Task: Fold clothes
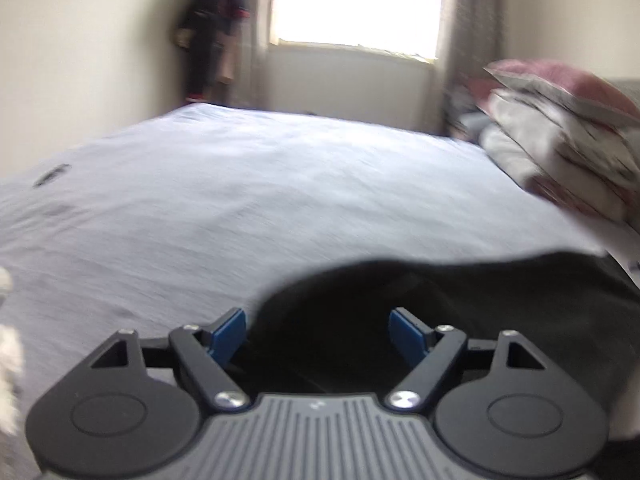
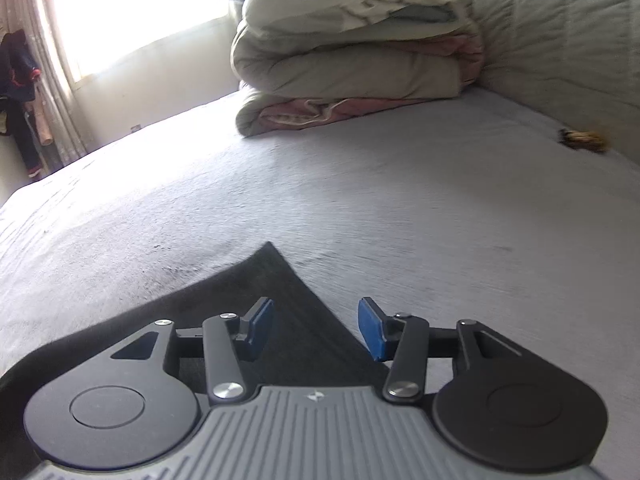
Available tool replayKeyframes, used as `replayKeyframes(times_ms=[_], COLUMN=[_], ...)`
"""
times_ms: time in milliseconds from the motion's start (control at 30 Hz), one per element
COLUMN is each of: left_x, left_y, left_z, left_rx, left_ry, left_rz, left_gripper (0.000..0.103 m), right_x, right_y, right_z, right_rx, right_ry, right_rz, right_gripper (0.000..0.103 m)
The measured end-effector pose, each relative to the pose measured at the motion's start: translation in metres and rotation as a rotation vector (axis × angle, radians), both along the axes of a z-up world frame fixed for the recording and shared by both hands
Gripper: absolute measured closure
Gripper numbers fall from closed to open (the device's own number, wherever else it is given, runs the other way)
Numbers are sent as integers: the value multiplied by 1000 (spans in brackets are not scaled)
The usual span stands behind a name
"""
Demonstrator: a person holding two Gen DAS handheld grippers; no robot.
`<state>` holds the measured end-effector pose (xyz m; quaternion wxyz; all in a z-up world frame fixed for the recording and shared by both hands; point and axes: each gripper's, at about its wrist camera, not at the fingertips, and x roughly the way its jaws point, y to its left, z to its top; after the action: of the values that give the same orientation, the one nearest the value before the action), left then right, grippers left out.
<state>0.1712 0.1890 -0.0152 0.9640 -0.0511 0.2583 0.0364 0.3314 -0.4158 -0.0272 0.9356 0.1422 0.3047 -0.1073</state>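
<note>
Black garment (image 2: 256,300) lies on the bed (image 2: 400,208) beneath both spread grippers, left (image 1: 318,334) and right (image 2: 316,326).

- Bed with a pale lavender sheet (image 2: 400,208) takes up most of both views.
- Stack of folded duvets (image 2: 348,60), cream and pink, sits on it near the far end.
- Bright window (image 1: 356,0) with curtains (image 1: 472,20) either side.
- Dark clothes (image 1: 216,28) hanging in the corner.
- Some small brown thing (image 2: 582,140) on the sheet, can't tell what.
</note>
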Motion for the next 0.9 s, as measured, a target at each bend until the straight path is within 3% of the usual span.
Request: replayKeyframes(times_ms=[233, 433, 600, 633, 700, 733, 767, 900], left_x=[11, 22, 26, 27, 28, 29, 30, 32], left_y=[41, 58, 64, 65, 67, 67, 68, 52], left_z=[-15, -35, -42, -43, -46, -48, -49, -47], left_rx=[-23, -159, -245, -260, -291, -307, -322, -249], left_ry=[55, 119, 129, 131, 134, 136, 138, 120], left_rz=[71, 52, 36, 33, 27, 24, 21, 40], left_gripper=[22, 19, 18, 18, 23, 30, 45, 58], right_x=[34, 55, 62, 61, 59, 58, 58, 50], right_y=[6, 8, 26, 28, 30, 32, 34, 43], right_z=[-12, -21, -28, -28, -27, -26, -26, -21], right_rx=[5, -23, -128, -139, -155, -163, -179, -263], right_ry=[-6, -1, -7, -9, -14, -15, -15, -33], right_rz=[64, 95, 139, 148, 165, 171, 166, 131], right_gripper=[50, 48, 49, 52, 68, 74, 85, 91])
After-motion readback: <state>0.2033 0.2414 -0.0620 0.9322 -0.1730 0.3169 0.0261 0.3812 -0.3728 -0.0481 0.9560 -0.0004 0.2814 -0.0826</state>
